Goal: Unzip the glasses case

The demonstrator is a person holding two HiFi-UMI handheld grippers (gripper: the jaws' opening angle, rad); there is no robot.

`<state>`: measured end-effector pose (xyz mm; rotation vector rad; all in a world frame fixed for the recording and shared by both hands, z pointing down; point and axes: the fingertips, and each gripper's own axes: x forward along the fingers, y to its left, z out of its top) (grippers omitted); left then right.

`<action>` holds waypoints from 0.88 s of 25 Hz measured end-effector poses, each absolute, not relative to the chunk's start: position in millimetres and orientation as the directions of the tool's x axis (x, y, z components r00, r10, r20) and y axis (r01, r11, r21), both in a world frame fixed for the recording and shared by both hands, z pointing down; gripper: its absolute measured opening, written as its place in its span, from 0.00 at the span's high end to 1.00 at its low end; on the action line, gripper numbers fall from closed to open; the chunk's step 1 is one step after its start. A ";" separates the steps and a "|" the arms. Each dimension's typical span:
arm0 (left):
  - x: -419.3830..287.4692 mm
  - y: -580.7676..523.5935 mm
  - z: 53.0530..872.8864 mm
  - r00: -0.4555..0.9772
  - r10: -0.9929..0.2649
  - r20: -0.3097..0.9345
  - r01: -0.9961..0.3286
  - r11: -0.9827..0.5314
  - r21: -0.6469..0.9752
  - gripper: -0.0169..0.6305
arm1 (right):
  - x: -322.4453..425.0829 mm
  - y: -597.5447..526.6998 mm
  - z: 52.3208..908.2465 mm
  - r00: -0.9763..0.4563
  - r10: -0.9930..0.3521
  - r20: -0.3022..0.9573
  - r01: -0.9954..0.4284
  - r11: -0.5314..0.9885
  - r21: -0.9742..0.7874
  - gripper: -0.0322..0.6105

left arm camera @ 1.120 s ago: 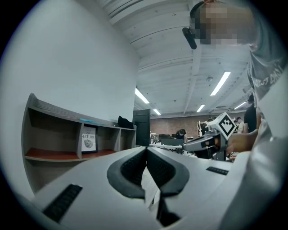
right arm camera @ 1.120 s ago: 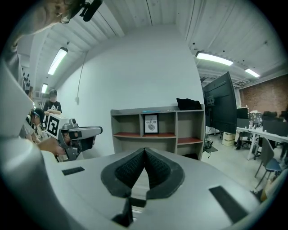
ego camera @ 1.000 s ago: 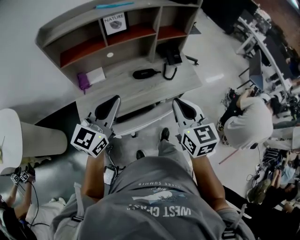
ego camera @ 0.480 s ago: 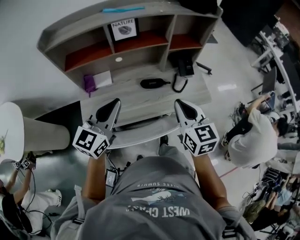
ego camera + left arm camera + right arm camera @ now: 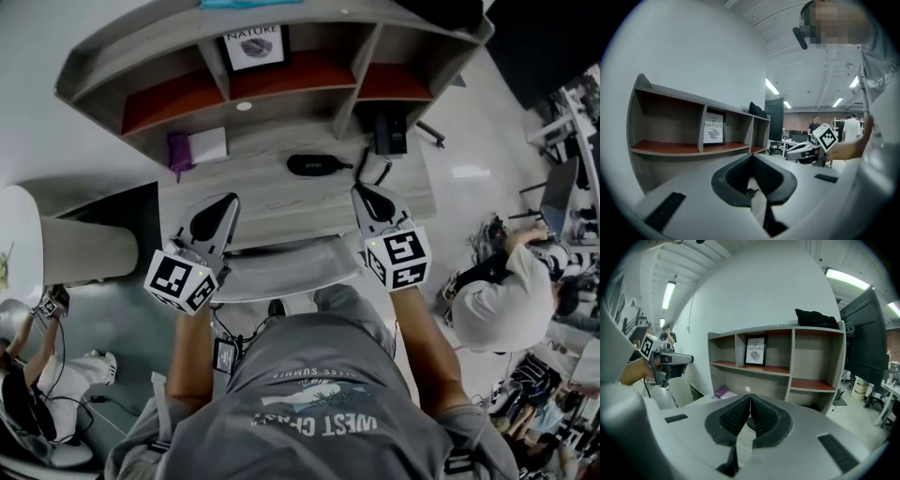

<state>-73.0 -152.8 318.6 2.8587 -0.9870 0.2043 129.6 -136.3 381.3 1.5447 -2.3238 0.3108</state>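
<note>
Head view: both grippers shut and empty, short of the desk
Jaws of the left gripper [image 5: 223, 202] and right gripper [image 5: 366, 194] are pressed together with nothing between them, held side by side at mid-frame and pointing at the desk [image 5: 272, 202], probably so either can reach in. The glasses case [image 5: 314, 164], black and too small to read its zip, lies flat on the desk above and between them, nearer the right gripper and apart from both; shelves [image 5: 281, 80] stand behind it, a purple pouch [image 5: 178, 150] lies to its left
</note>
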 end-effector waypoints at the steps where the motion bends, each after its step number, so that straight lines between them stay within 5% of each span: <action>1: -71.9 -156.8 323.3 0.775 -0.609 0.170 -0.625 -0.778 0.063 0.97 | 131.2 -143.6 388.6 -0.363 -0.842 0.399 -0.917 0.400 0.010 0.93; 16: -68.6 -189.5 388.8 0.701 -0.653 0.287 -0.702 -0.702 0.119 0.97 | 133.9 -226.2 512.4 -0.459 -0.708 0.537 -0.784 0.607 0.131 0.89; 22: -74.8 -190.8 418.8 0.676 -0.662 0.324 -0.727 -0.672 0.144 0.97 | 125.0 -247.0 567.4 -0.510 -0.634 0.581 -0.666 0.718 0.199 0.80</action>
